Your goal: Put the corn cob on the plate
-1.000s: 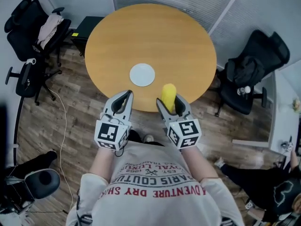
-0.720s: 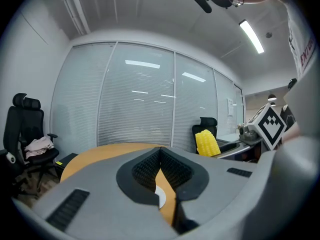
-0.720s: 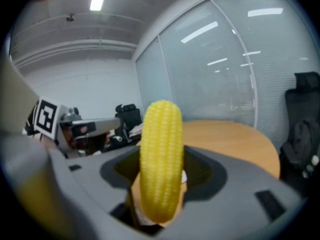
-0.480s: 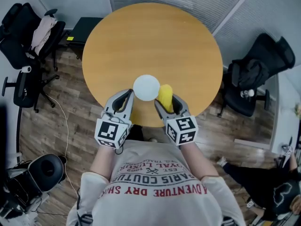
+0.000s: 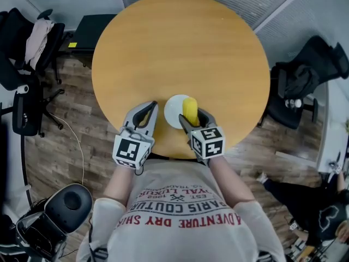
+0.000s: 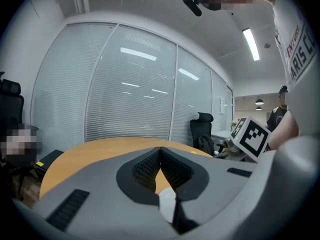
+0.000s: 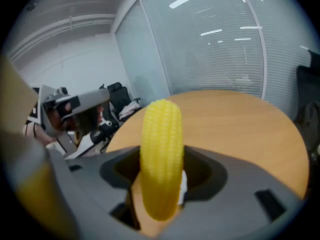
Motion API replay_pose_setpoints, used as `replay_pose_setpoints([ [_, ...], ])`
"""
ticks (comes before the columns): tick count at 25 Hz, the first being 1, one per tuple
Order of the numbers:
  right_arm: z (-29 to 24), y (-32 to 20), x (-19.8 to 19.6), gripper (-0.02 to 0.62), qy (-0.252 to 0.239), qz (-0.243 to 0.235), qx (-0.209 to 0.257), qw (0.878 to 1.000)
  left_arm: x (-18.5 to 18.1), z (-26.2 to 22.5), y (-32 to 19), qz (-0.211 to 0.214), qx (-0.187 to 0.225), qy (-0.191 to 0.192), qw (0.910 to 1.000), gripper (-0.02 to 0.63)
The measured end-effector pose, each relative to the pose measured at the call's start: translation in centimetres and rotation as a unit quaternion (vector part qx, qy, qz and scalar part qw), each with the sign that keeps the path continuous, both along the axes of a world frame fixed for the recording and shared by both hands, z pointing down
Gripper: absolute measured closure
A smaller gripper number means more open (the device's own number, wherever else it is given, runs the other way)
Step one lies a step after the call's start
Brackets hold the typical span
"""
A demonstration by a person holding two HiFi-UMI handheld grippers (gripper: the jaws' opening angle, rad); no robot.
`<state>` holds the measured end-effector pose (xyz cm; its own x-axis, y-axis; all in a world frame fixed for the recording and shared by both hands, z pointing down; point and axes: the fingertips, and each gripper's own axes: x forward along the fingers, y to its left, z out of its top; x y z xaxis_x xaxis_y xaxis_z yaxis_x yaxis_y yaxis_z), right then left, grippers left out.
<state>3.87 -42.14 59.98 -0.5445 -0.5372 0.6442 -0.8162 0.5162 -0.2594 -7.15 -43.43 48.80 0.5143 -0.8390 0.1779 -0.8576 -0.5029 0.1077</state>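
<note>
A yellow corn cob [image 5: 190, 110] [image 7: 161, 159] stands up between the jaws of my right gripper [image 5: 192, 117] [image 7: 160, 184], which is shut on it. In the head view the cob hangs over the small white plate [image 5: 173, 109] near the front edge of the round wooden table [image 5: 180, 48]. A sliver of the plate [image 7: 183, 182] shows behind the cob in the right gripper view. My left gripper [image 5: 146, 115] [image 6: 160, 156] is just left of the plate, jaws closed together with nothing between them.
Black office chairs stand around the table: one at the right [image 5: 305, 81] and one at the left with cloth on it [image 5: 27, 42]. A dark box [image 5: 90, 29] sits on the floor behind the table. Glass walls with blinds [image 6: 130, 89] enclose the room.
The person has stepped closer to the table. Both grippers moved forward; the corn cob went from short of the table edge to over the plate, still gripped.
</note>
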Motion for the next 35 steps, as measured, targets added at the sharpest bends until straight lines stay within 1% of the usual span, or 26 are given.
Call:
replay_pose_setpoints([
  [3,3.1,-0.8,-0.9,0.327,0.024,-0.006,-0.032,0.999,-0.5,1.6,-1.1,0.007,-0.017,0.007,0.9998,0.572],
  [9,7.7,-1.3,-2.0,0.327,0.062,-0.03,-0.085,0.994,-1.1,3.8,-2.1,0.024,-0.021,-0.014,0.9994,0.572],
  [13,9.4,-1.8,-2.7,0.327,0.087,-0.04,-0.106,0.99,-1.6,5.0,-2.5,0.019,-0.045,-0.011,0.9988,0.572],
  [17,10.7,-2.0,-3.0,0.327,0.109,-0.043,-0.126,0.985,-2.1,5.5,-2.8,0.023,-0.045,-0.017,0.9986,0.572],
  [21,11.3,-2.1,-3.2,0.327,0.12,-0.045,-0.137,0.982,-2.6,5.8,-3.0,0.016,-0.059,-0.004,0.9981,0.572],
  [25,11.3,-2.0,-3.1,0.327,0.127,-0.05,-0.14,0.981,-2.4,5.7,-3.5,0.019,-0.055,-0.011,0.9983,0.572],
  [29,11.4,-2.0,-3.3,0.327,0.125,-0.048,-0.142,0.981,-2.3,5.4,-3.7,0.021,-0.059,-0.007,0.998,0.572],
  [32,11.2,-2.1,-3.7,0.325,0.118,-0.034,-0.134,0.983,-2.5,5.4,-3.7,0.023,-0.053,-0.01,0.9983,0.572],
  [35,9.8,-2.4,-3.4,0.327,0.105,-0.012,-0.123,0.987,-2.5,5.2,-3.5,0.027,-0.048,-0.014,0.9984,0.572],
])
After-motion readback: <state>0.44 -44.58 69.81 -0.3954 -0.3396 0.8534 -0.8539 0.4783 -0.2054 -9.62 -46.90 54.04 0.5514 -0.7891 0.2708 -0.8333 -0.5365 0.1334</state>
